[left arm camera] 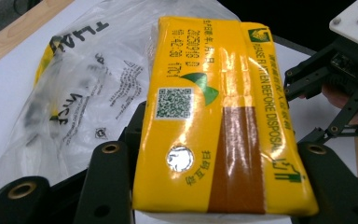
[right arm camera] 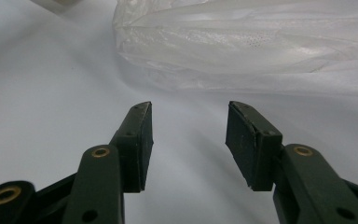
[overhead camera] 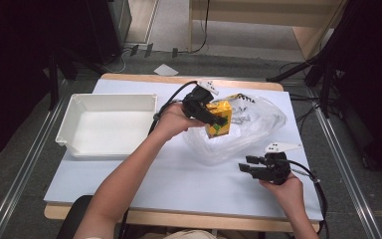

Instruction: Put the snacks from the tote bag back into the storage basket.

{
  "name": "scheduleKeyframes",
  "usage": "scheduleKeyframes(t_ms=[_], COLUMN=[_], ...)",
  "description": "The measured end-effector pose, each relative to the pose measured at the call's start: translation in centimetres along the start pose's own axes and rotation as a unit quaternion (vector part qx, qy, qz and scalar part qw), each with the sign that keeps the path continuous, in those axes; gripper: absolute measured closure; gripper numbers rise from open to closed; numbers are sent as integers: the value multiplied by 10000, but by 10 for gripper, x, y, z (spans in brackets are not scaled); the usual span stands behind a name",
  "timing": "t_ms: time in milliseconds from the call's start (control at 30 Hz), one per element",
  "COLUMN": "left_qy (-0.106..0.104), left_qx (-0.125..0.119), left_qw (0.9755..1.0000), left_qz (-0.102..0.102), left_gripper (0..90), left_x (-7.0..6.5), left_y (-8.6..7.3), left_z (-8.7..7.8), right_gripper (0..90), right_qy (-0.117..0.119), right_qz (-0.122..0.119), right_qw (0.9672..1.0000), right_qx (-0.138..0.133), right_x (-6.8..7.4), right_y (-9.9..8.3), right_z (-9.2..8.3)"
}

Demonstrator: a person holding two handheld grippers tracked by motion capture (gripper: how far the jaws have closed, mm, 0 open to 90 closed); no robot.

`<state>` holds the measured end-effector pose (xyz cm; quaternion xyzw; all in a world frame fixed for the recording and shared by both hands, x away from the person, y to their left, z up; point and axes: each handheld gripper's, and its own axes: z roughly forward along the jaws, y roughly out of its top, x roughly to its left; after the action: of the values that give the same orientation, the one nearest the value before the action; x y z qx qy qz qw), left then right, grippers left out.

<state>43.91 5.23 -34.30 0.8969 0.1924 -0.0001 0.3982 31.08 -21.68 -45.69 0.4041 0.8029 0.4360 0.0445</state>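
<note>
A yellow drink carton (overhead camera: 219, 118) with green and brown print is held above the clear plastic bag (overhead camera: 248, 130); my left gripper (overhead camera: 214, 118) is shut on it. In the left gripper view the carton (left arm camera: 214, 116) sits between both black jaws, with the printed bag (left arm camera: 74, 93) behind it. My right gripper (overhead camera: 246, 165) hovers low over the white table near the bag's front edge, open, nothing between its pads (right arm camera: 140, 140). The right gripper view shows the bag's crumpled edge (right arm camera: 261, 42) just ahead of the right gripper (right arm camera: 189, 144).
A white empty bin (overhead camera: 107, 124) stands at the table's left. The table's wooden front edge (overhead camera: 179, 219) lies close to the person's body. Black stands and cables surround the table on the floor.
</note>
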Motion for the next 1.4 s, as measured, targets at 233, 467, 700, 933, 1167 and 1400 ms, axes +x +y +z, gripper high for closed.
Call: scheduleKeyframes(t_ms=[233,467,700,933,1167,1400], left_qy=[73,111,116,166,184,314], left_qx=[66,-16,-2,-10,-18,-40], left_qw=[9999,9999,9999,9997,9996,9992], left_qz=[-48,-59,-85,-151,-232,-258], left_gripper=[516,516,516,516,516,516], left_x=[-1,-3,-2,1,7,13], left_y=[-10,-15,-20,-23,-28,-34], left_z=[-12,-26,-31,-39,-49,-63], right_gripper=[524,522,506,490,488,488], right_qy=[1,36,99,120,154,173], right_qz=[5,-22,-79,-68,-93,-119], right_qw=[10000,10000,9999,9999,9998,9998], right_qx=[13,7,28,55,5,-10], right_x=[0,0,-1,-2,-3,-3], right_y=[0,0,0,1,2,3], right_z=[0,0,3,4,3,4])
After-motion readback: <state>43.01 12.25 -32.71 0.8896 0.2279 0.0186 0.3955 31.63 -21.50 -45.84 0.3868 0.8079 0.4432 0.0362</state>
